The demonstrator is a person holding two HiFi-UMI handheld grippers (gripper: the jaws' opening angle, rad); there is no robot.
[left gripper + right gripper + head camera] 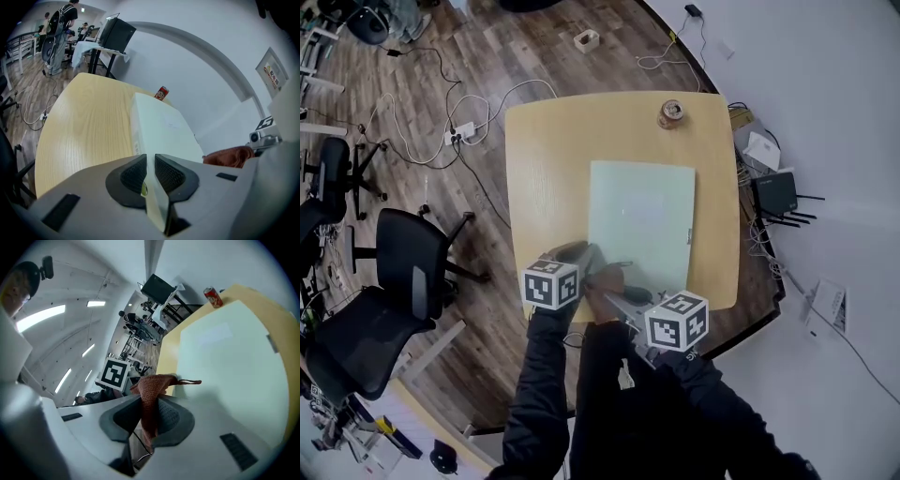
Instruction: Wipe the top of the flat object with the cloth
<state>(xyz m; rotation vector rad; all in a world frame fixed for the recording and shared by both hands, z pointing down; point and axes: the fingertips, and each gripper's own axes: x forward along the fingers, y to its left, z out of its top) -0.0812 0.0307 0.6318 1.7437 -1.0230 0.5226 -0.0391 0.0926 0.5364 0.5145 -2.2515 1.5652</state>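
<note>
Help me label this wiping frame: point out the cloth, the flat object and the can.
cloth [152, 386]: right gripper view, its bunched upper part.
flat object [642, 225]: head view, middle of its top face.
can [161, 93]: left gripper view, its red side.

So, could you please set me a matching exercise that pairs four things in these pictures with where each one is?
Things:
1. pale green panel
2. rust-brown cloth
3. drink can
4. black office chair

Places:
A. on the wooden floor beside the table
B. pinched between the jaws of the right gripper
C. standing near the table's far edge
D. lying on the table, its near edge clamped by the left gripper

Pairs: 1-D, 2-B, 3-C, 4-A
</note>
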